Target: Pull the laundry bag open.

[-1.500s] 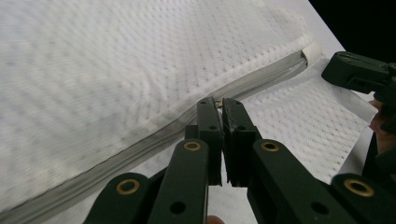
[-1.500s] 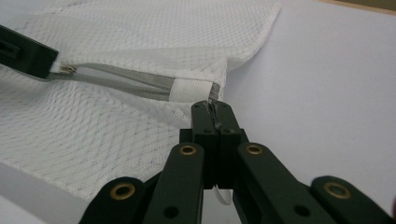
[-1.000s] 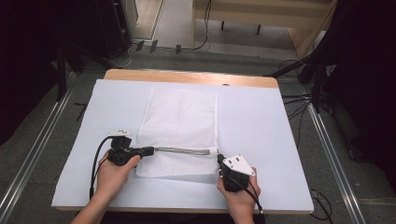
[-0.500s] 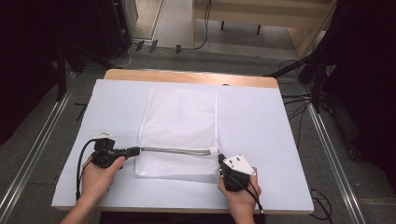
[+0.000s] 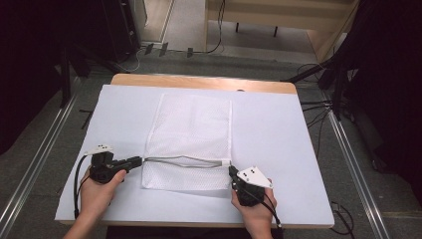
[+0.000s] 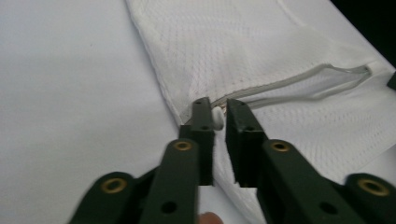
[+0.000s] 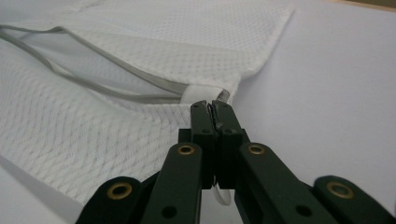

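Observation:
A white mesh laundry bag (image 5: 191, 124) lies flat in the middle of the table, its grey zipper (image 5: 186, 160) standing open across the near part. My left gripper (image 5: 139, 160) is at the zipper's left end. In the left gripper view (image 6: 219, 109) the jaws are closed to a narrow gap on the small white zipper pull (image 6: 217, 113). My right gripper (image 5: 231, 172) is at the zipper's right end. The right gripper view (image 7: 212, 106) shows it shut on the bag's edge beside the white end tab (image 7: 203, 93).
A white sheet (image 5: 278, 134) covers the table, and a strip of wooden tabletop (image 5: 199, 82) shows at the far edge. Cables and dark stands sit on the floor at the right (image 5: 328, 109). Metal rails (image 5: 30, 174) run along both sides.
My left gripper has moved left along the zipper line to the bag's left edge, and that edge has shifted slightly left. The right gripper has stayed put.

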Available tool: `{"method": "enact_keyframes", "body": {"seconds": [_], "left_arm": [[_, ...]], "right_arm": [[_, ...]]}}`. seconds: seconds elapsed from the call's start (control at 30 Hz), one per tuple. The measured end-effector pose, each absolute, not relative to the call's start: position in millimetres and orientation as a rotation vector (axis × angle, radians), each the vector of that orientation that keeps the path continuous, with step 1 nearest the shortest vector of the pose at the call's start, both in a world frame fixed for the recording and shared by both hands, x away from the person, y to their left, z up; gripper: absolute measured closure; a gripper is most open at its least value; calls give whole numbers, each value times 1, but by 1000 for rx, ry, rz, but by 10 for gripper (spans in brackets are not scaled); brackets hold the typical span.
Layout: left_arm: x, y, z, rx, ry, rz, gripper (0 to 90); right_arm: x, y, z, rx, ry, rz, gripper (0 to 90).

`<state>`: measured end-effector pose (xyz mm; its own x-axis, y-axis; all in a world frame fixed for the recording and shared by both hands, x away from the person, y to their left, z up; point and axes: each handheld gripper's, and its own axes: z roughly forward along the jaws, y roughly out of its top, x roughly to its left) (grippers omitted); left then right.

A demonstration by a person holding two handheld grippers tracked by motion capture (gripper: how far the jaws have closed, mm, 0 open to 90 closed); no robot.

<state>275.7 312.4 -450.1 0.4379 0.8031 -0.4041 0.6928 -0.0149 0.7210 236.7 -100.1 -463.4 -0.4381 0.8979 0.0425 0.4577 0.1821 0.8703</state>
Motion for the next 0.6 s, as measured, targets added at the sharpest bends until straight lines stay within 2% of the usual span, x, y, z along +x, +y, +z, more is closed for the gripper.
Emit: {"method": "enact_keyframes", "body": {"seconds": [0.17,0.2,0.27,0.3,0.47,0.6], "left_arm": [[264,320,-446,1691,1286,226,572],[262,321,-444,1691,1278,259,511],[256,324,-442,1691,1265,308,477],[254,325,-440,1693,1268,332,425],[246,330,-439,1697,1292,426,183],[242,332,-439,1693,1273,440,112]], "right_arm": [[236,-102,-463,1255,1981,1202,847],[236,-102,-463,1261,1979,1202,835],[237,-103,-462,1266,1974,1209,824],[236,-104,-462,1265,1971,1210,807],[236,-109,-458,1272,1939,1261,624],[237,-117,-455,1252,1940,1288,493]]}}
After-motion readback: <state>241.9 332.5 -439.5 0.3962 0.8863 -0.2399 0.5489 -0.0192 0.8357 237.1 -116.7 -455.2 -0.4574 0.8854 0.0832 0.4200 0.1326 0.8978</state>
